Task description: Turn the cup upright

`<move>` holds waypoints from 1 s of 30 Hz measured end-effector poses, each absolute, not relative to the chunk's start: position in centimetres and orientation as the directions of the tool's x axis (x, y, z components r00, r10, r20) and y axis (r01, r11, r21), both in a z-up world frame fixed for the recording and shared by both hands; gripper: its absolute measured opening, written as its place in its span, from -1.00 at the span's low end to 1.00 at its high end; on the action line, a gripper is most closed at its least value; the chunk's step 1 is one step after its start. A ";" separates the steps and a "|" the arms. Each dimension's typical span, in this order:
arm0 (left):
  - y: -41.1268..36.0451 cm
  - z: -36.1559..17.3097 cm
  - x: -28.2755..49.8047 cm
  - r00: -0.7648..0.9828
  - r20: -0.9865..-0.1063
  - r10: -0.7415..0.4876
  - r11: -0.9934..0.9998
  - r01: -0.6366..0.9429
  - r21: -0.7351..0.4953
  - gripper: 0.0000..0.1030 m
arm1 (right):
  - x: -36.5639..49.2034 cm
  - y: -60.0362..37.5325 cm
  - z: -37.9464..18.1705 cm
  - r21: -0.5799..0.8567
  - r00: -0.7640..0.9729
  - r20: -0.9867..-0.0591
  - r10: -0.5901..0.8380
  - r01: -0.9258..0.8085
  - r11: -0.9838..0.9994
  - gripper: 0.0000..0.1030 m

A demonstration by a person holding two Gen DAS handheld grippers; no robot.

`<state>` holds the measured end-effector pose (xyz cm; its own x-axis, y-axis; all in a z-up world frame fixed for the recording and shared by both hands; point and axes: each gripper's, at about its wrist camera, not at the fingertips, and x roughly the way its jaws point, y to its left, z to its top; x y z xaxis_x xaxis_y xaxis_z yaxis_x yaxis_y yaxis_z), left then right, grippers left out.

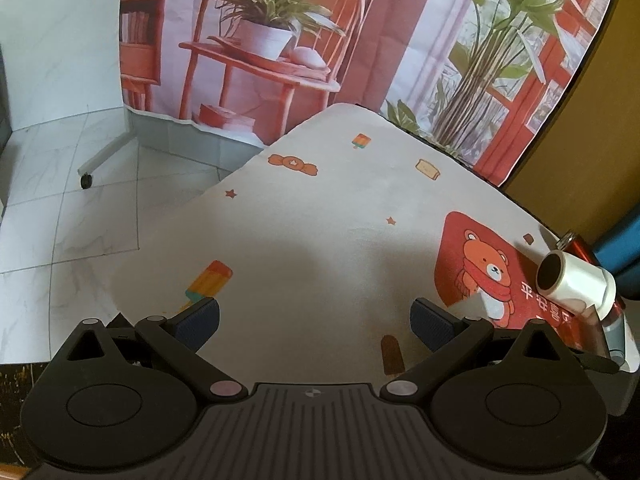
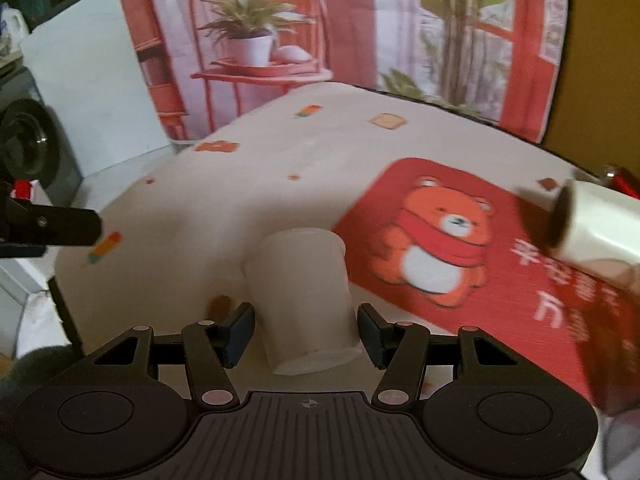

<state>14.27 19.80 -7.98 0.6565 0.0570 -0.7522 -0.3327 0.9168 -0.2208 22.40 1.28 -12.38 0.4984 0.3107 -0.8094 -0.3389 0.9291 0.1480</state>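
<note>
A white roll with a dark core [image 2: 592, 220] lies on its side far right of the tool, over a red bear mat [image 2: 452, 248] spread on the bench [image 2: 320, 152]. Beyond the bench's far edge hangs a printed backdrop [image 1: 320, 40] of an orange chair and potted plant.

Left gripper [image 1: 315, 322] and right gripper [image 2: 306, 332], jaws wide apart.

A plain white paper cup [image 2: 301, 296] lies on its side on the cloth-covered table, one flat end facing the camera, the other pointing away.
</note>
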 end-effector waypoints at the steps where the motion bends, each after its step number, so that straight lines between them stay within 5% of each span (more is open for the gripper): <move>1: 19.7 -8.0 14.4 0.653 -0.755 0.056 0.917 -0.333 -0.221 0.99 | 22.4 1.5 -12.3 0.155 0.497 -0.808 0.318 -0.340 0.927 0.03; 6: 18.9 -8.0 15.2 0.644 -0.765 0.025 0.923 -0.309 -0.229 0.99 | 22.5 0.6 -12.3 0.179 0.500 -0.801 0.330 -0.326 0.928 0.09; 10: 17.8 -8.0 16.3 0.636 -0.771 -0.034 0.918 -0.285 -0.276 0.99 | 20.7 -1.2 -12.0 0.183 0.500 -0.796 0.342 -0.340 0.922 0.41; 19: 11.7 -9.9 21.5 0.576 -0.800 -0.169 0.904 -0.233 -0.358 0.99 | 15.9 -9.8 -11.6 0.172 0.535 -0.806 0.254 -0.199 0.965 0.42; 24: 8.8 -11.9 24.5 0.543 -0.834 -0.096 0.924 -0.264 -0.278 0.97 | 13.9 -13.8 -11.2 0.194 0.565 -0.792 0.233 -0.129 0.973 0.44; 27: 7.5 -13.1 25.8 0.517 -0.854 -0.065 0.938 -0.261 -0.229 0.77 | 13.1 -15.2 -11.1 0.205 0.571 -0.789 0.226 -0.102 0.973 0.48; 29: 7.0 -13.7 26.3 0.493 -0.869 -0.045 0.945 -0.260 -0.197 0.33 | 12.8 -15.8 -11.2 0.216 0.574 -0.788 0.223 -0.082 0.973 0.48; 30: 6.9 -13.8 26.4 0.490 -0.871 -0.043 0.947 -0.258 -0.191 0.28 | 12.6 -16.0 -11.2 0.221 0.576 -0.787 0.222 -0.073 0.972 0.48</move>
